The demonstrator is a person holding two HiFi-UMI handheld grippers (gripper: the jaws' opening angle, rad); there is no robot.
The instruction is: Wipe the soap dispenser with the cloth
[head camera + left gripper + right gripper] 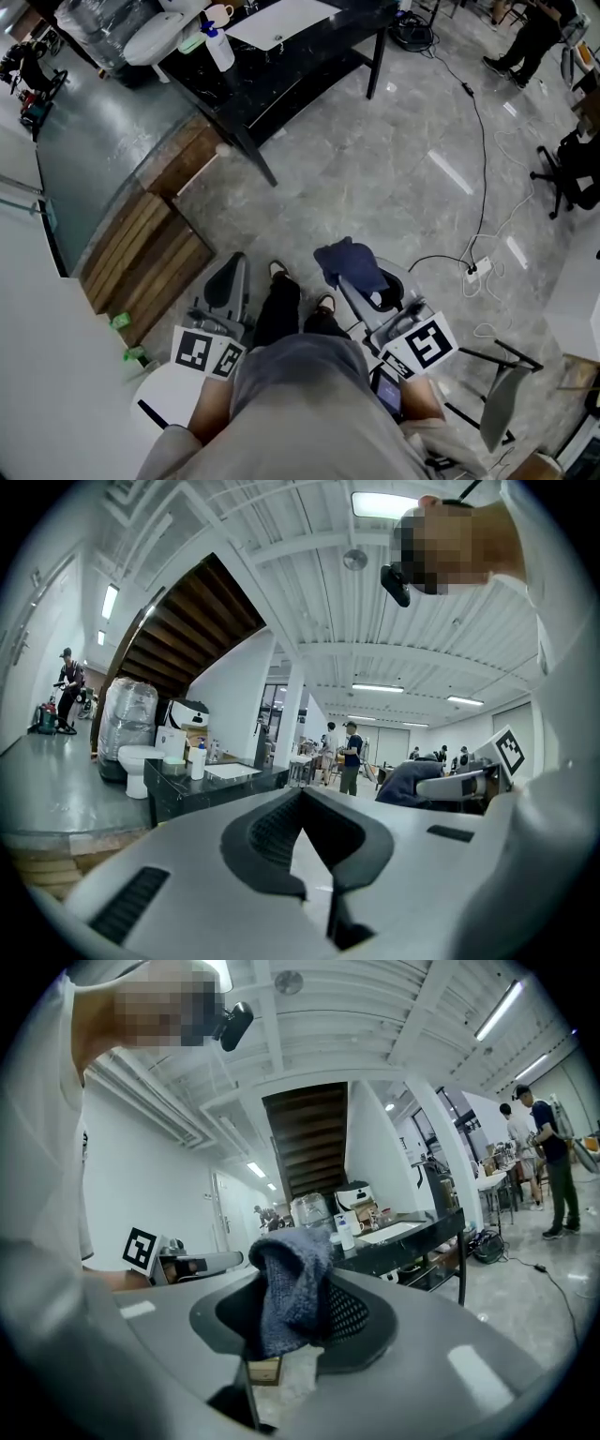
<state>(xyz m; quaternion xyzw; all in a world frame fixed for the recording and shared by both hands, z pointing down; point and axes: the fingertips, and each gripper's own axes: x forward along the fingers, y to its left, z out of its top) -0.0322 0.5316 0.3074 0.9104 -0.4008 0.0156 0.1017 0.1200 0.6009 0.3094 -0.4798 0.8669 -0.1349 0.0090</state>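
Cloth [289, 1283] between right tongs [298, 1327], seemingly tight

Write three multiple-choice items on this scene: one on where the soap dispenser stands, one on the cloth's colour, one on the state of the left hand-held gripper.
1. Where does the soap dispenser stand?
A. on the floor
B. on the black table
C. on the wooden steps

2. What colour is the cloth?
A. white
B. yellow
C. dark blue

3. How do the jaws of the left hand-held gripper stand?
A. together, with nothing between them
B. closed on the cloth
C. wide apart

Answers:
1 B: the head view shows it upright on the table's top.
2 C: the right gripper view shows dark blue fabric.
3 A: the left gripper view shows the jaws meeting, with nothing between them.
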